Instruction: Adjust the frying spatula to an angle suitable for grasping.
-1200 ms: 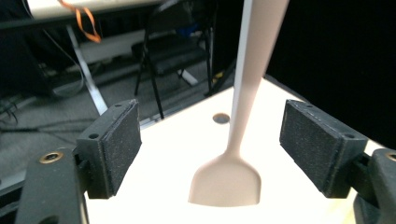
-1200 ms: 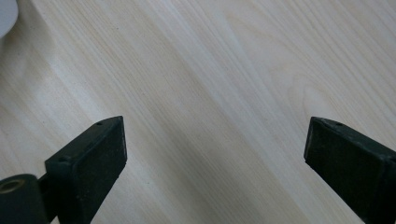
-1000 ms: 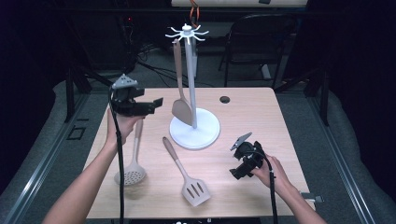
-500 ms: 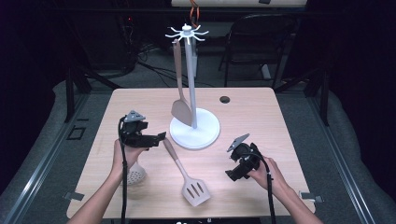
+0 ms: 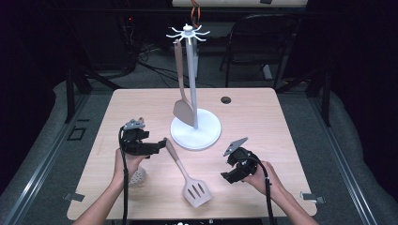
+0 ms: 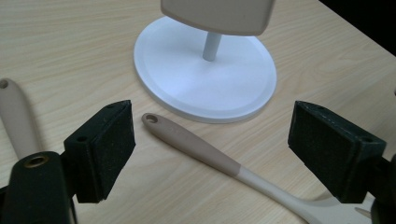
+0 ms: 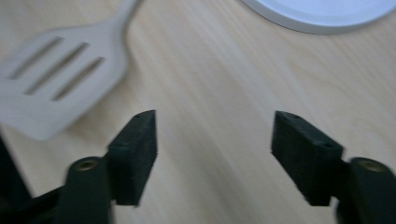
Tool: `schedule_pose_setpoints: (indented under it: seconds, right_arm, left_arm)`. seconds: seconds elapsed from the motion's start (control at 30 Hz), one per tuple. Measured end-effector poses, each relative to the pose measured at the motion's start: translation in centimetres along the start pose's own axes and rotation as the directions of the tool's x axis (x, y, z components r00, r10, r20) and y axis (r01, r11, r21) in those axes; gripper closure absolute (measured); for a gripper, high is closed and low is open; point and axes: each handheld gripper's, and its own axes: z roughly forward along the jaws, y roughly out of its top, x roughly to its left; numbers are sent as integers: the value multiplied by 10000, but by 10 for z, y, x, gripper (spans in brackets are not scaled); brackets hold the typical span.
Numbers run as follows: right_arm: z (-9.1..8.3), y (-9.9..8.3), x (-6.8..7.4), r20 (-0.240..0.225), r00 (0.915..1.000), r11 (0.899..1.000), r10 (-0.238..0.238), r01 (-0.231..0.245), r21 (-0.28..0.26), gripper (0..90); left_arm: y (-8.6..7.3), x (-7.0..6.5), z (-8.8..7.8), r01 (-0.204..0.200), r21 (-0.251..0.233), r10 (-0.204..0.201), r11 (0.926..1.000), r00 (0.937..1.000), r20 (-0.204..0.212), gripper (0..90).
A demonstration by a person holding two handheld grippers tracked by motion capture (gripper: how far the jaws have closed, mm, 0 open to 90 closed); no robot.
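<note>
Since the earlier frame, the left gripper (image 5: 162, 144) has dropped from above the table to just over the slotted spatula (image 5: 187, 178), jaws wide and empty around its brown handle end (image 6: 187, 144) without touching it. That spatula lies flat on the table (image 5: 281, 117), handle end just beside the white stand base (image 5: 206, 136). Right gripper (image 5: 225, 177) sits near the spatula's blade, jaws apart, just been closing, nothing between them. A skimmer (image 5: 137, 177) lies under the left hand. A solid spatula (image 5: 182, 110) hangs on the stand.
</note>
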Motion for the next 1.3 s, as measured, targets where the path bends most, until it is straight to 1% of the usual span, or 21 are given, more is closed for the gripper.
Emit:
schedule_pose_setpoints:
  seconds: [0.03,0.1,0.13,0.2,0.27,0.3,0.33,0.4,0.5,0.53,0.6,0.67,0.7,0.73,0.83,0.87,1.03,1.1,1.13,1.17,1.3]
  right_arm:
    - [-1,1,4,-204,9998,10000,-59,59,-41,398]
    - [-2,4,13,-341,9991,9994,-245,236,-252,518]
    - [-3,6,17,-506,9980,9988,-384,368,-322,588]
    - [-3,10,25,-737,9953,9977,-622,601,-308,679]
    - [0,14,33,-909,9933,9972,-719,695,-288,756]
    - [2,16,36,-987,9915,9963,-851,837,-188,790]
    - [4,17,41,-1113,9908,9967,-775,742,-336,824]
    - [4,21,47,-1237,9877,9950,-960,917,-402,890]
    - [2,26,59,-1582,9791,9913,-1277,1210,-516,900]
    - [4,27,63,-1758,9757,9908,-1310,1226,-578,900]
    - [7,28,70,-1910,9716,9900,-1395,1328,-474,900]
    - [12,28,76,-2105,9669,9895,-1445,1411,-312,900]
    - [14,28,78,-2090,9639,9861,-1650,1650,-174,900]
    - [18,28,80,-2235,9621,9876,-1563,1556,-209,900]
    - [25,28,85,-2388,9559,9844,-1711,1757,-18,900]
    - [26,28,86,-2383,9549,9831,-1769,1832,44,900]
    - [32,25,89,-2560,9526,9846,-1644,1743,165,900]
    - [34,25,89,-2601,9515,9839,-1642,1768,260,900]
    - [34,25,89,-2548,9516,9816,-1720,1875,377,900]
    - [36,25,90,-2625,9513,9841,-1615,1750,288,900]
    - [39,23,92,-2617,9508,9815,-1658,1850,503,900]
  left_arm:
    - [-1,0,1,116,20,-116,9999,9999,-39,148]
    - [-3,0,3,221,123,-220,9997,9997,-118,151]
    - [-4,1,5,294,158,-292,9994,9994,-172,151]
    - [-6,0,7,582,160,-580,9982,9982,-160,154]
    - [-7,-2,10,731,235,-729,9970,9973,-73,154]
    - [-7,-4,12,679,297,-677,9973,9977,-67,156]
    - [-8,-6,13,646,365,-645,9972,9979,-30,156]
    - [-9,-10,16,470,438,-472,9979,9989,40,155]
    - [-10,-14,20,406,530,-412,9978,9991,86,154]
    - [-11,-14,21,369,582,-375,9976,9992,104,153]
    - [-13,-15,23,607,595,-618,9964,9979,170,154]
    - [-16,-17,25,911,749,-928,9930,9955,196,155]
    - [-18,-20,28,949,798,-968,9923,9951,213,156]
    - [-19,-22,29,837,911,-861,9923,9960,221,156]
    - [-21,-27,33,640,1064,-670,9923,9974,247,157]
    - [-21,-27,33,655,1094,-685,9918,9974,241,157]
    - [-24,-27,35,812,1148,-856,9901,9957,341,157]
    - [-25,-27,37,902,1227,-957,9883,9946,400,157]
    - [-26,-27,38,960,1271,-1023,9872,9938,444,157]
    - [-26,-27,39,988,1323,-1057,9863,9933,464,157]
    - [-29,-29,43,961,1483,-1036,9843,9937,437,157]
